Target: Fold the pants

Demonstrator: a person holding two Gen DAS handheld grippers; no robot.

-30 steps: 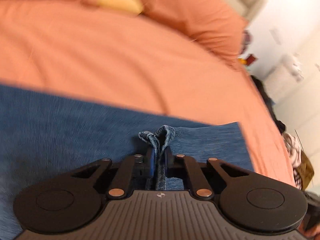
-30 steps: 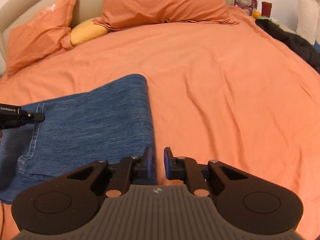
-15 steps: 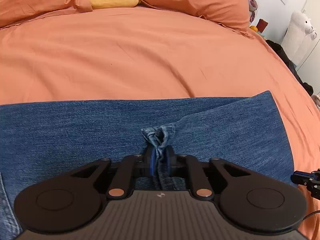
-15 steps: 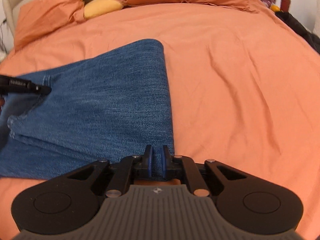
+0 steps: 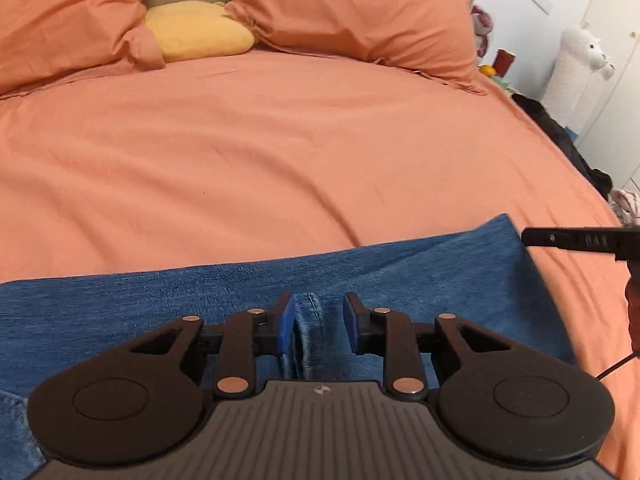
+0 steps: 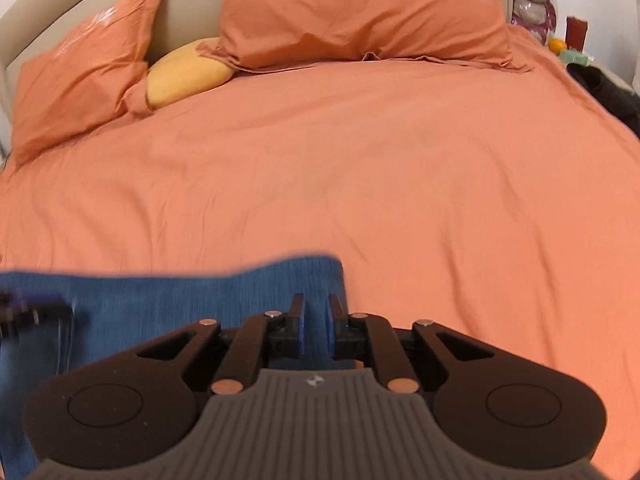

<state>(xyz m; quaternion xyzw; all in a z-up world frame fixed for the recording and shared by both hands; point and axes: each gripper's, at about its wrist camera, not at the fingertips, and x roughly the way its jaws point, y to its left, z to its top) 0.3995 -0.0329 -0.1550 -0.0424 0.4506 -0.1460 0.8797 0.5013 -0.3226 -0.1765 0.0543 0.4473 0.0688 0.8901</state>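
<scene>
- An orange bed fills both views, with pillows at its head and a plush toy by the wall beyond.
- The jeans lie flat across the near part of the bed, well apart from the pillows.
- The left gripper has its jaws spread, a denim seam lying loose between them.
- The right gripper sits at the jeans' right edge with a narrow gap between its pads; denim shows in that gap, but whether it is pinched I cannot tell.
- Risk, as I judge it: if the right gripper pulls while the left holds nothing, the fold could skew or drag open.
</scene>
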